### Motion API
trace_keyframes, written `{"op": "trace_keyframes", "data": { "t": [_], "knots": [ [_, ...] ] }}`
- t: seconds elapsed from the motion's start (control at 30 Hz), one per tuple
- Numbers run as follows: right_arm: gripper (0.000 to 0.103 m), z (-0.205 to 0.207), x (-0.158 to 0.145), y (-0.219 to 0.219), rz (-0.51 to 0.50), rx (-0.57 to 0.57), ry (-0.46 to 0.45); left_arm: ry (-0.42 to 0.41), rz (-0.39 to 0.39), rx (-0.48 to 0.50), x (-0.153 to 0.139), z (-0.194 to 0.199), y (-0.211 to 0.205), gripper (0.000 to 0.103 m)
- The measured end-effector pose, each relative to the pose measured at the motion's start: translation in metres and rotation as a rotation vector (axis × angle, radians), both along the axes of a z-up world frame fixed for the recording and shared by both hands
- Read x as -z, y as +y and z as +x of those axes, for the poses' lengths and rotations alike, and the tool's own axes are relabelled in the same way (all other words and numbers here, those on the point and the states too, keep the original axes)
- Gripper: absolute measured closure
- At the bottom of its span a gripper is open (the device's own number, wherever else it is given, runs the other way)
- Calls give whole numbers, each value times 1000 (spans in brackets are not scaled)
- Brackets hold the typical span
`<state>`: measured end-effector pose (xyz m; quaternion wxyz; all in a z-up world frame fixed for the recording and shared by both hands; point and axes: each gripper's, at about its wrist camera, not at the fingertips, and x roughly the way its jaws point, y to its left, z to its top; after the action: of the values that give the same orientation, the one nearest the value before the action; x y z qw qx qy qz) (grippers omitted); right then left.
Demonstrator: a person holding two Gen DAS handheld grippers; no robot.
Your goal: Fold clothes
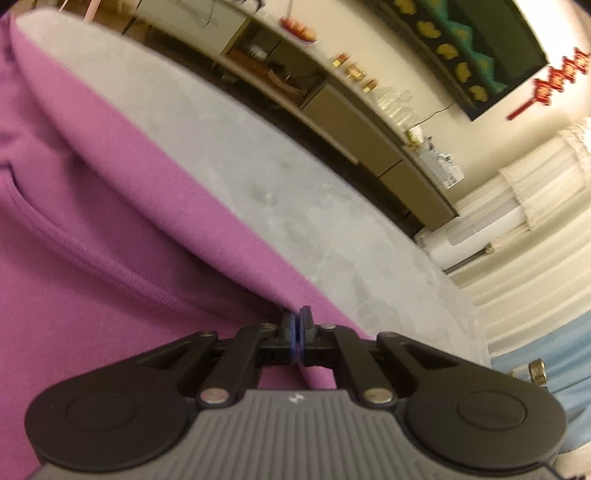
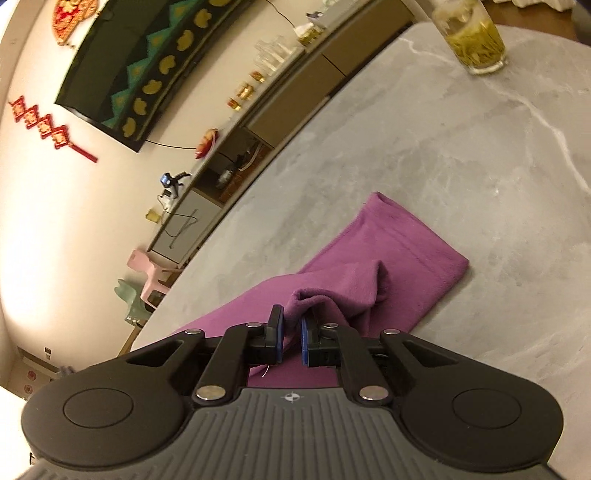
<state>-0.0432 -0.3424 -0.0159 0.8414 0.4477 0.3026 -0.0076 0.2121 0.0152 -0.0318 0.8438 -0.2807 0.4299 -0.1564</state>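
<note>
A purple garment lies on the grey marble table and fills the left of the left wrist view, with a seam running across it. My left gripper is shut on a pinched edge of the purple garment. In the right wrist view the garment's sleeve stretches away across the table. My right gripper is closed on a bunched fold of the same garment, its blue pads a little apart with cloth between them.
A glass of yellow-green tea stands at the far right of the table. Beyond the table edge is a long sideboard with jars and glasses, a dark wall panel, and pink and green stools.
</note>
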Motion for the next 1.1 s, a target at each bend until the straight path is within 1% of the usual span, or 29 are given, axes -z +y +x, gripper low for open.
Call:
{"op": "trace_keyframes", "data": {
  "t": [0.17, 0.2, 0.23, 0.3, 0.37, 0.4, 0.43, 0.47, 0.5, 0.53, 0.57, 0.6, 0.63, 0.67, 0.7, 0.73, 0.77, 0.8, 0.83, 0.87, 0.9, 0.93, 0.97, 1.0, 1.03, 1.07, 1.1],
  "knots": [
    [94, -18, -4, -5, 62, 23, -49, -53, -35, 7, -18, -84, 23, 102],
    [94, -18, 0, -5, 79, 23, -29, -64, -42, 8, -22, -101, 28, 102],
    [93, -17, 5, -4, 97, 21, 4, -29, -5, 19, -9, -113, 26, 102],
    [91, -14, 16, -3, 132, 18, 69, 12, 39, 36, 15, -120, 23, 102],
    [91, -11, 24, -2, 153, 17, 121, 20, 43, 14, 24, -117, 24, 101],
    [88, -11, 24, -2, 152, 22, 129, 24, 45, 4, 28, -116, 24, 100],
    [84, -12, 25, -3, 148, 31, 136, 27, 47, -7, 33, -115, 25, 92],
    [82, -13, 25, -3, 144, 41, 144, 10, 51, -25, 30, -113, 26, 83],
    [82, -14, 26, -5, 144, 52, 149, -8, 55, -42, 27, -112, 27, 79],
    [82, -14, 27, -7, 147, 60, 152, -39, 69, -57, 24, -113, 29, 66],
    [82, -13, 28, -7, 147, 63, 154, -55, 76, -68, 21, -113, 30, 57],
    [82, -12, 29, -8, 146, 66, 157, -53, 79, -69, 22, -110, 28, 55],
    [82, -10, 29, -7, 147, 66, 157, -50, 81, -69, 23, -108, 26, 56],
    [82, -9, 30, -6, 149, 65, 157, -48, 84, -70, 23, -105, 25, 64],
    [82, -8, 29, -5, 136, 62, 156, -45, 86, -71, 24, -103, 23, 75],
    [82, -6, 28, -3, 118, 60, 154, -38, 84, -54, 26, -98, 22, 100],
    [84, -1, 23, -1, 74, 44, 150, -43, 92, -54, 24, -94, 20, 102],
    [91, 5, 18, 1, 19, 24, 144, -47, 99, -53, 23, -91, 18, 102],
    [97, 14, 6, 3, -70, 15, 119, -85, 112, -75, 14, -89, 16, 102],
    [98, 24, -8, 6, -172, 10, 85, -123, 92, -99, 4, -87, 18, 102],
    [99, 34, -22, 8, -274, 5, 51, -158, 44, -125, -10, -91, 23, 102],
    [99, 34, -38, 9, -305, 6, -15, -192, -5, -150, -24, -94, 28, 102],
    [99, 31, -54, 9, -309, 10, -95, -224, -26, -157, -35, -102, 33, 102],
    [99, 27, -69, 9, -312, 14, -174, -248, -32, -150, -41, -112, 37, 102],
    [99, 21, -74, 8, -316, 12, -200, -252, -3, -135, -41, -122, 36, 102],
    [99, 16, -74, 6, -319, 8, -206, -224, 27, -105, -31, -129, 32, 102],
    [99, 13, -65, 2, -319, 8, -165, -197, 57, -76, -22, -137, 28, 102]
  ]
}}
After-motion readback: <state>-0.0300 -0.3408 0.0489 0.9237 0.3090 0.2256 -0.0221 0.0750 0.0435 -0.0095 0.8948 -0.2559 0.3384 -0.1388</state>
